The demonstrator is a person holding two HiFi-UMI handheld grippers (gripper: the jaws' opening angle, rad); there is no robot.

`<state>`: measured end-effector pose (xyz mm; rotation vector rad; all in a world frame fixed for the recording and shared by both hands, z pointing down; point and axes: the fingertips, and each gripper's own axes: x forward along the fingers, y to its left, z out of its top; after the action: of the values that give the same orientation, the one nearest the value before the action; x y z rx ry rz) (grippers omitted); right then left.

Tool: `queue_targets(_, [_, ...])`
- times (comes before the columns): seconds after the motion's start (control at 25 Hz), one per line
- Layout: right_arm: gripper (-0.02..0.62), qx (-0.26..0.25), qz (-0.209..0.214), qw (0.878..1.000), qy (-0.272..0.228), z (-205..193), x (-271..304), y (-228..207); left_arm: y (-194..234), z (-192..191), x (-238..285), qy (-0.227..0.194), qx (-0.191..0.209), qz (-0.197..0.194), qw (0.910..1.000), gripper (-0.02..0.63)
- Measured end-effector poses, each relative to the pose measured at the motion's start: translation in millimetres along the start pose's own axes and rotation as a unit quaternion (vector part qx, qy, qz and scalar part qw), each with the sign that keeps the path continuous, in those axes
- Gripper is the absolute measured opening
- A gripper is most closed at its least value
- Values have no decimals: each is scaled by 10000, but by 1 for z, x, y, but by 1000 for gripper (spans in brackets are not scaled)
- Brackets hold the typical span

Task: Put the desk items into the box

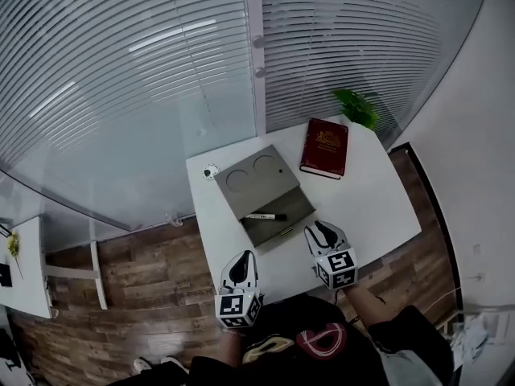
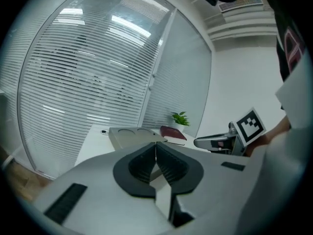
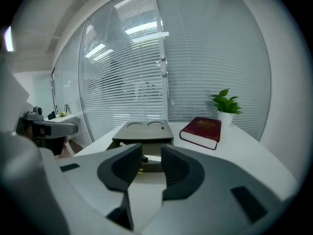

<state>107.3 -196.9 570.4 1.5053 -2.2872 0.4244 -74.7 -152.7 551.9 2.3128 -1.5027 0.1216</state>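
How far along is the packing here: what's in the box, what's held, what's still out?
Done: a black pen and a small yellowish item lie in the open grey box. In hand: nothing; the left claw is shut, the right claw open, both empty. Left: the red book, a small round item beside the box and perhaps the potted plant, all on the desk.
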Motion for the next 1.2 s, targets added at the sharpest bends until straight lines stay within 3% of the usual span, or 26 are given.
queue_targets(0.24, [99,247,-294,9993,-46,-21,-22,-3,-20,-3,13,65,2,-330,9994,20])
queue_targets(0.52, [22,372,-677,9968,-198,-25,-41,-21,-40,-1,17,43,82,-604,9981,20])
queue_targets(1.0, [9,323,-879,9949,-376,-14,-59,-27,-33,-4,15,6,-55,-467,9989,20])
queue_targets(1.2, [9,56,-904,9949,-435,-9,-61,-24,-36,-4,18,-33,-109,-528,9985,20])
